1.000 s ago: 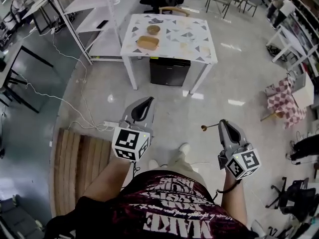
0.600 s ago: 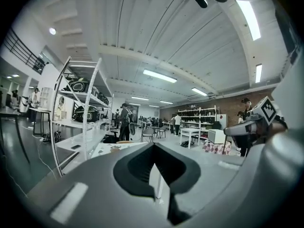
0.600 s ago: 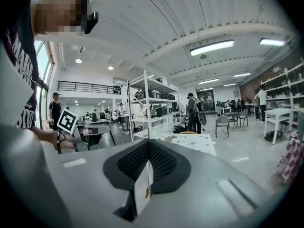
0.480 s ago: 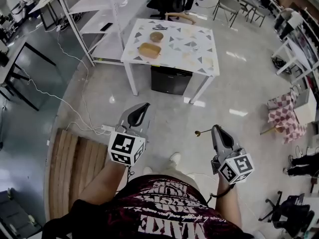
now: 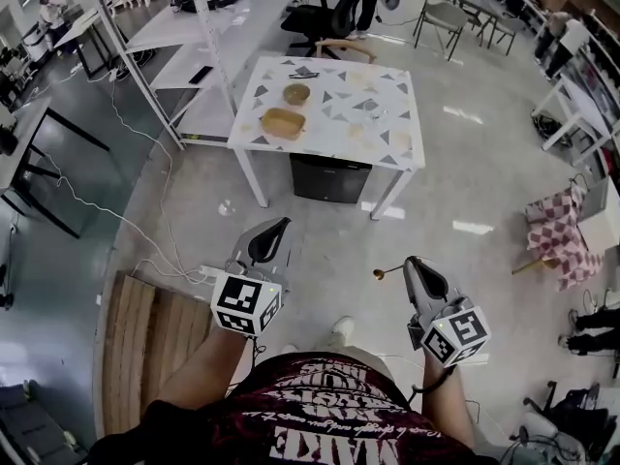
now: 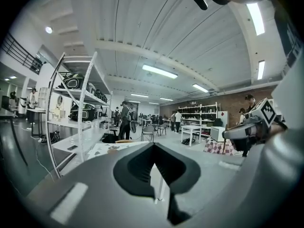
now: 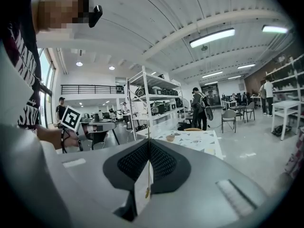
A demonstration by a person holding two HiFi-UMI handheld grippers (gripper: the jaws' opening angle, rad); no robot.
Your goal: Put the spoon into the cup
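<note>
A small brass spoon (image 5: pixel 387 271) sticks out sideways to the left from my right gripper (image 5: pixel 412 263), which is shut on its handle. In the right gripper view the spoon (image 7: pixel 147 175) shows as a thin edge between the closed jaws. My left gripper (image 5: pixel 274 227) is shut with nothing in it. Both are held over the floor, short of the table. The tan cup (image 5: pixel 296 93) stands on the far left part of the white table (image 5: pixel 387 114), with a wider tan dish (image 5: pixel 282 122) just in front of it. The cup (image 7: pixel 170 137) also appears ahead in the right gripper view.
A black box (image 5: pixel 329 177) sits under the table. A metal shelf rack (image 5: pixel 145 56) stands to the table's left, with cables (image 5: pixel 145 231) trailing over the floor. A wooden pallet (image 5: pixel 145 347) lies at my left. Chairs (image 5: pixel 441 15) and people stand beyond.
I have walked forward: the table sits nearer and lower in the head view. Both grippers have travelled with me, still shut, the spoon still in the right one.
</note>
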